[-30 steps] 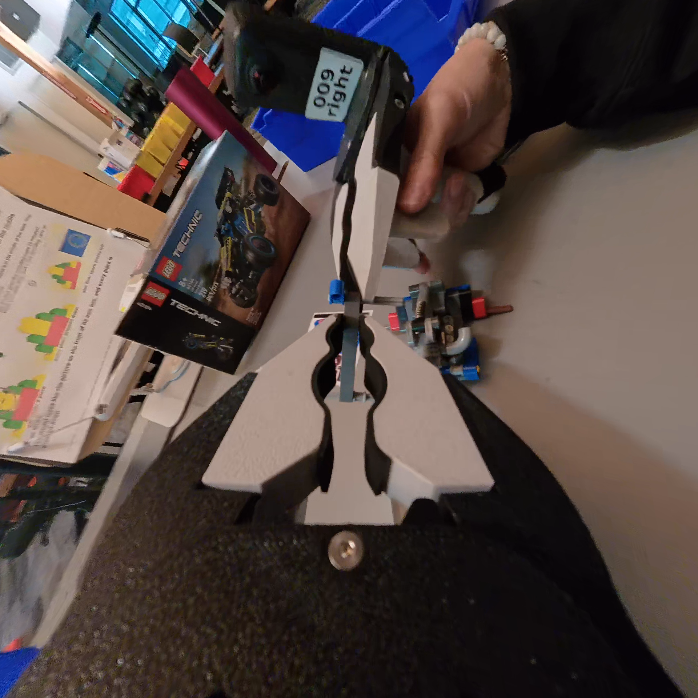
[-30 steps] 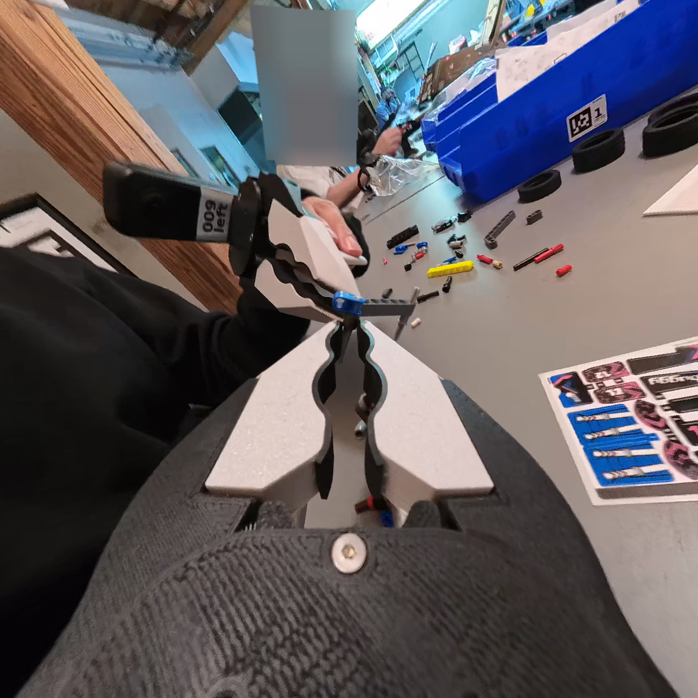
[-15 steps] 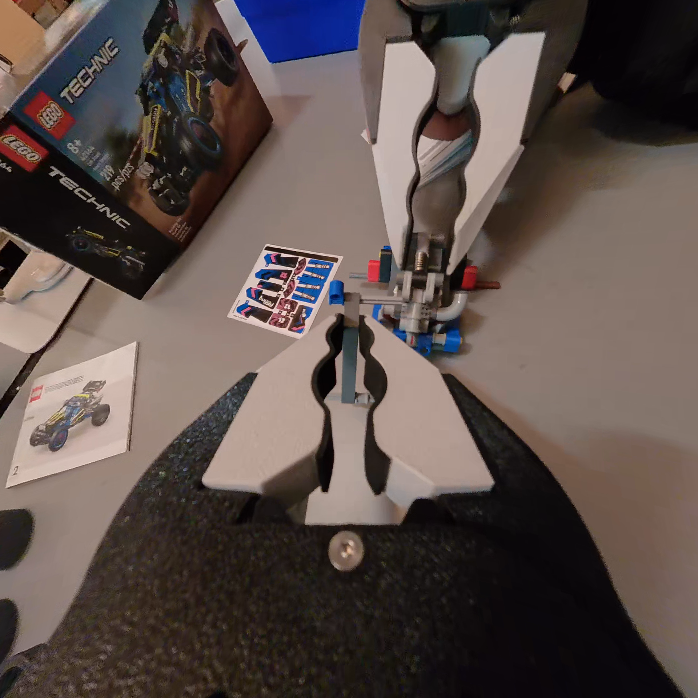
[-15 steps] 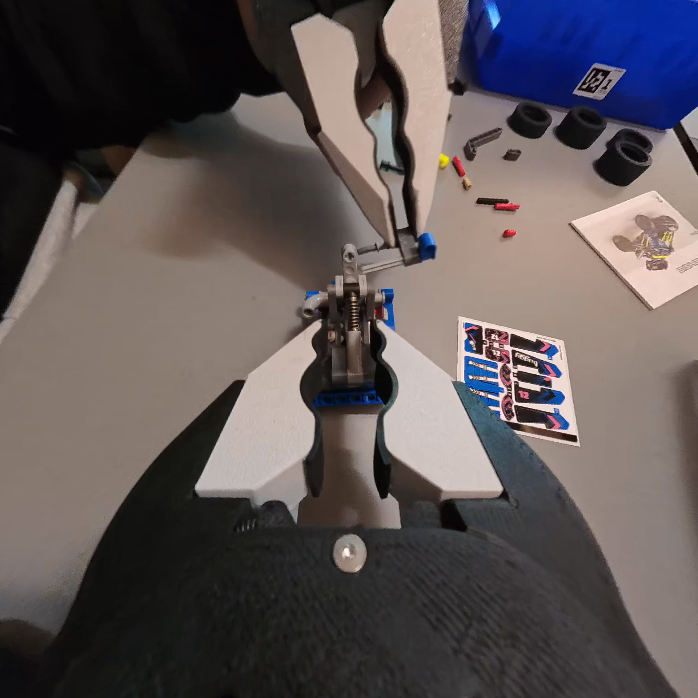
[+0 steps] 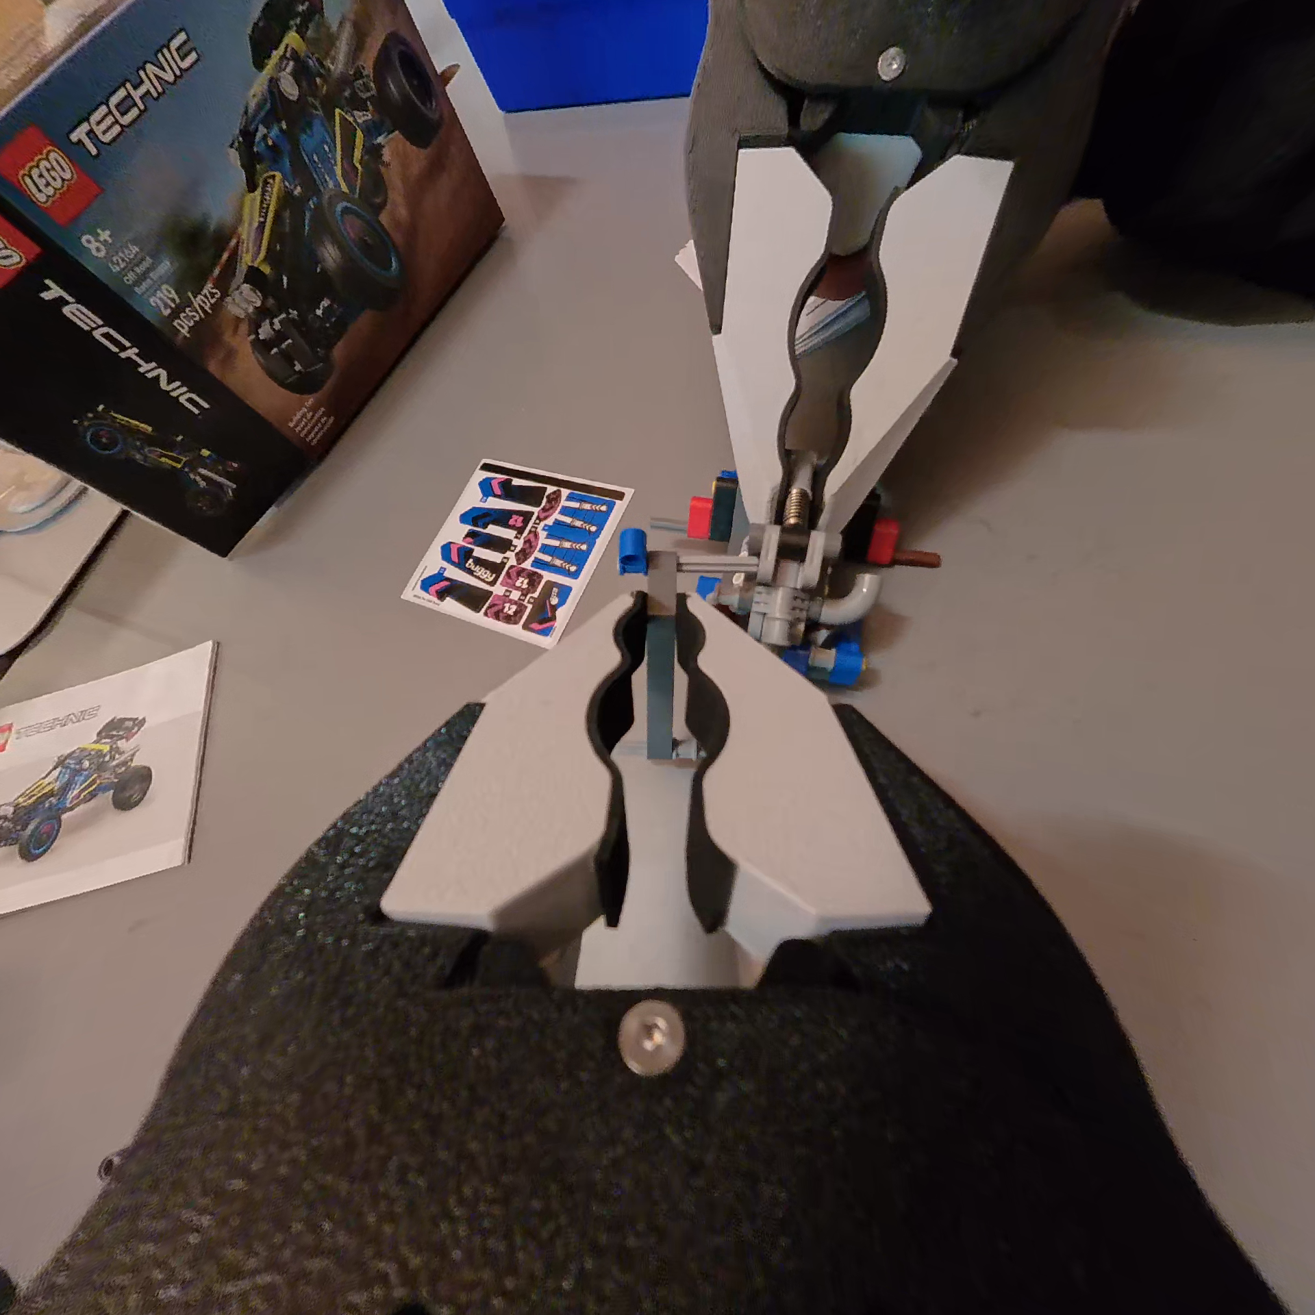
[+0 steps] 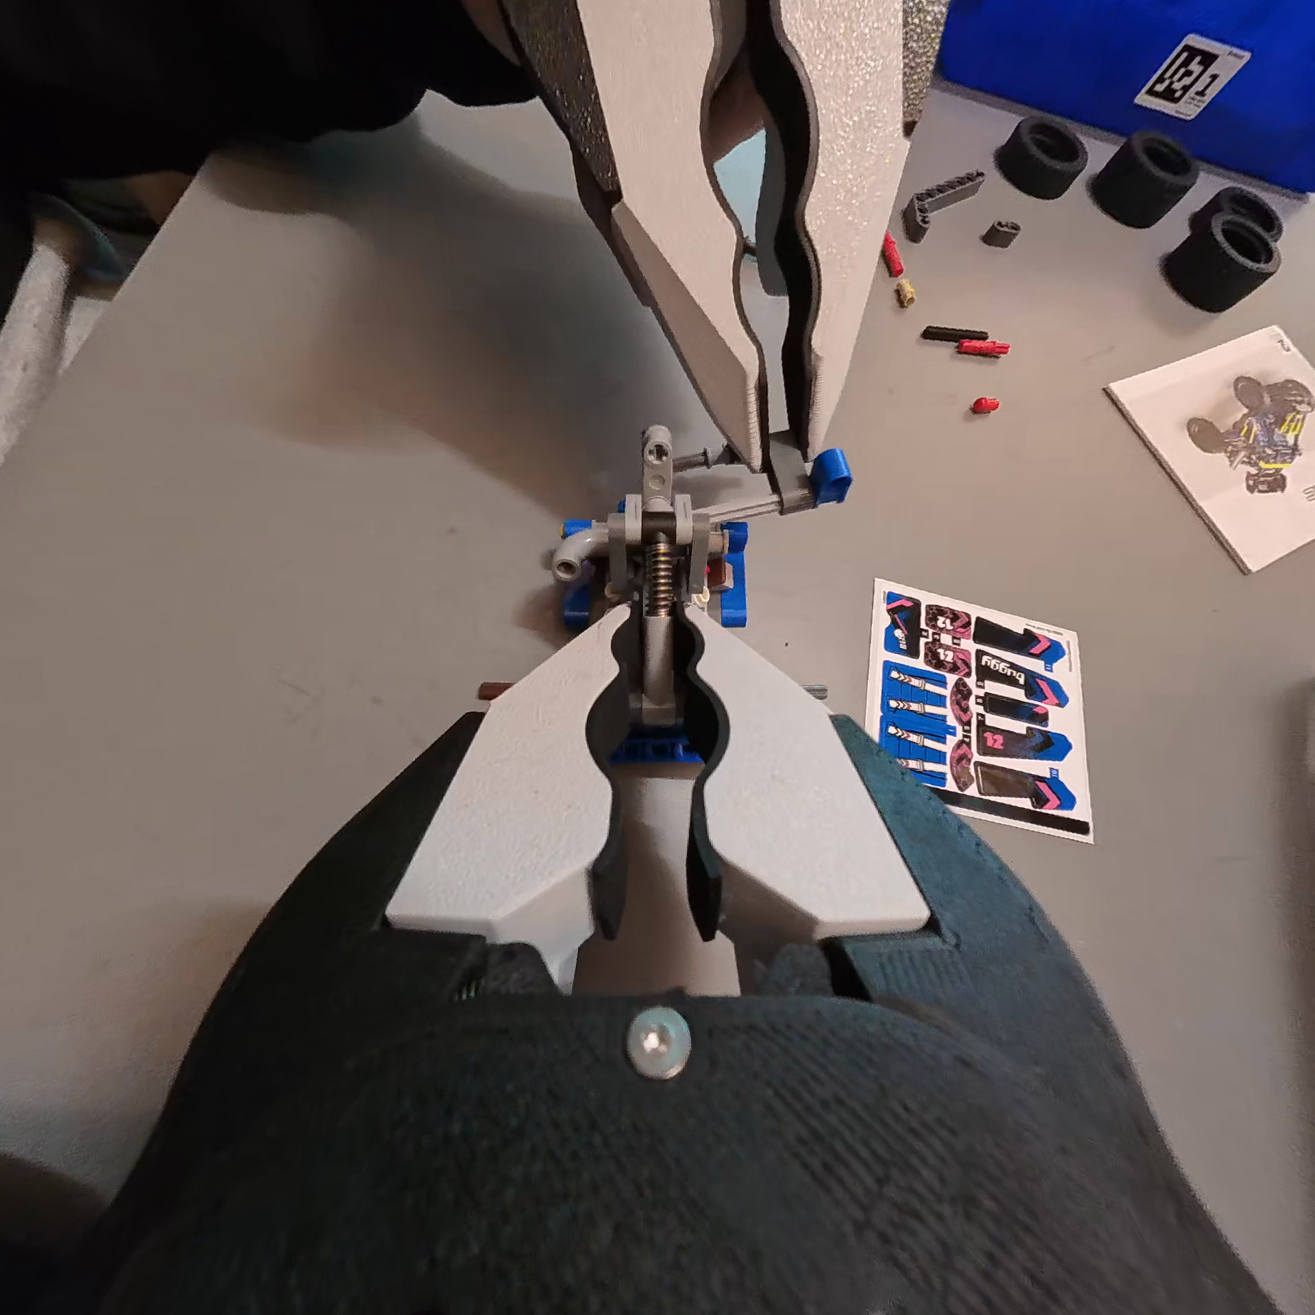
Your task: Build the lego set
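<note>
The partly built grey-and-blue lego chassis stands on the grey desk, and everything else is placed from it. The right gripper has its fingers narrowed onto the chassis, pinching the grey shock absorber with its metal spring. The left gripper comes from the opposite side, its fingers closed on a dark grey beam whose far end carries a thin grey axle with a blue connector; the axle's tip meets the top of the chassis. Just beside the chassis lies the sticker sheet. Farther out past the sheet are the instruction booklet, loose red and black pins, four black tyres against a blue bin, and the lego set box.
</note>
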### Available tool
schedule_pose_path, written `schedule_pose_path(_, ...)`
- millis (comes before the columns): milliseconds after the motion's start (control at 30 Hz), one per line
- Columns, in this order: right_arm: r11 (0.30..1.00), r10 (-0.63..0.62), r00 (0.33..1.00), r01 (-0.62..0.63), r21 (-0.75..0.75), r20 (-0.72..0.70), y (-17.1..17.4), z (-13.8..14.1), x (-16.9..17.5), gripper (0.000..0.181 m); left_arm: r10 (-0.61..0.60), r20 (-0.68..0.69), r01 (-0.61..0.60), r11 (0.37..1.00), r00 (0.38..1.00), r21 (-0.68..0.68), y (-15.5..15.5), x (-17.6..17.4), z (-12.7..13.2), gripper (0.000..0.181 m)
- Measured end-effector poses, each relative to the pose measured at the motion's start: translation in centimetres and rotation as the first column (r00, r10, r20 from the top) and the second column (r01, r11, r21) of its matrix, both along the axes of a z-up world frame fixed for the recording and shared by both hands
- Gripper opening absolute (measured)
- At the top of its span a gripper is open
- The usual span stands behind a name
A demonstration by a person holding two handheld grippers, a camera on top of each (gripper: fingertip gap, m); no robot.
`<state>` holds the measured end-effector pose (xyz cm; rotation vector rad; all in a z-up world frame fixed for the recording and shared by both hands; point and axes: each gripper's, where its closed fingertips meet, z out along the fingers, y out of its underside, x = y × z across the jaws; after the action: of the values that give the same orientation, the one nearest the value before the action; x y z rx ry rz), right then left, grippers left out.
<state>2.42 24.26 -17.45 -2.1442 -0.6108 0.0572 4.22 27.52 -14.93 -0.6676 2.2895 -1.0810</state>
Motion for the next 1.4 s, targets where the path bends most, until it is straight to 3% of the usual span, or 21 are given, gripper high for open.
schedule_pose_path(233, 1.0, 0.019, 1.0, -0.018, 0.019, -0.019, 0.01, 0.02, -0.03, 0.006, -0.021, 0.01, 0.021, 1.0, 1.0, -0.003, 0.03, -0.07, 0.04, 0.005)
schedule_pose_path(667, 0.997, 0.032, 0.995, -0.026, 0.069, -0.096, 0.28, 0.12, -0.05, 0.006, -0.064, -0.058, 0.053, 0.983, 0.996, -0.174, 0.22, -0.02, -0.6, 0.005)
schedule_pose_path(933, 0.997, 0.034, 0.996, -0.028, 0.068, -0.088, 0.3, 0.12, -0.07, 0.006, -0.034, -0.106, 0.018, 0.989, 0.994, -0.148, 0.31, -0.16, -0.59, 0.005)
schedule_pose_path(1100, 0.997, 0.041, 0.996, -0.035, 0.075, -0.079, 0.35, 0.12, -0.05, 0.006, -0.044, -0.074, 0.036, 0.993, 0.996, -0.111, 0.31, -0.11, -0.29, 0.005)
schedule_pose_path(1400, 0.994, 0.057, 0.994, -0.049, 0.095, -0.088, 0.35, 0.15, -0.02, 0.006, -0.11, -0.032, 0.099, 0.967, 0.993, -0.236, 0.13, -0.04, -0.46, 0.005)
